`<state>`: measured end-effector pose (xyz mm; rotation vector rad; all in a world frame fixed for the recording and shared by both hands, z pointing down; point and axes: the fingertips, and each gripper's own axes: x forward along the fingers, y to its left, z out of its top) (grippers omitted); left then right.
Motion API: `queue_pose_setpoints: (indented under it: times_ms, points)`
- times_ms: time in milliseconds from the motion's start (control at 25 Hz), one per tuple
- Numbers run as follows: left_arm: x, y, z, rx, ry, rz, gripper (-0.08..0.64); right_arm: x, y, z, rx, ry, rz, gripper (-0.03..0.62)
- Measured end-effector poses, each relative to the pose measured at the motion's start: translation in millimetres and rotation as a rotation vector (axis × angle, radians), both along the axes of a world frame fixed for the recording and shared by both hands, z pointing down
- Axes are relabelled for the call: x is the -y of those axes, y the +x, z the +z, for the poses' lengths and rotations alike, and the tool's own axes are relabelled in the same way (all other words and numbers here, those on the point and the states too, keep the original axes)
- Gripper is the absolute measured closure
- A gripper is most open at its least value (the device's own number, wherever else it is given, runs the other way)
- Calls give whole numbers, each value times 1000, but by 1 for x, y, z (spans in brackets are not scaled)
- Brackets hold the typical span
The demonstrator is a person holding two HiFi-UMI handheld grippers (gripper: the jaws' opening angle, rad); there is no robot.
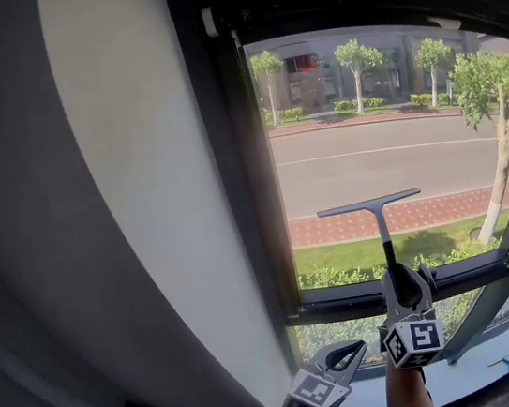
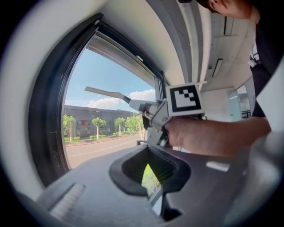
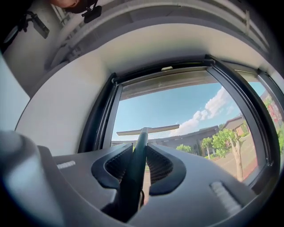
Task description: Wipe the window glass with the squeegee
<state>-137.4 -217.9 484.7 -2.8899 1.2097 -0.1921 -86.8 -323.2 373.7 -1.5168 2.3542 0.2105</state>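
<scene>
The right gripper [image 1: 399,277] clamps the squeegee [image 1: 369,202] low on its handle, seemingly stiff and light; the left gripper [image 1: 353,354] is closed, empty.

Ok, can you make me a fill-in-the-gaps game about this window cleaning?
1. The right gripper clamps the squeegee by its ____.
2. The left gripper holds ____.
3. The blade sits at the ____ end of the squeegee.
4. Through the window glass you see a road and tall leafy ____.
Missing words: handle; nothing; top; trees.
</scene>
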Motion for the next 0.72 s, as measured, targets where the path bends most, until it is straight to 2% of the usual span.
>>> queue_pose_setpoints:
  times_ms: [80,240,400,720]
  points:
    - [-2,-4,-12,0,3,-1,560,3,-7,-30,4,46,-3,492]
    - [-1,-8,-32,-50,28,-6,559,5,-21,-90,10,129,-11,491]
    - [-3,-11,-45,-44,51,-14,560,9,-33,-140,24,198,-20,492]
    - [1,-24,-79,-90,88,-51,560,15,-52,-210,48,253,-52,492]
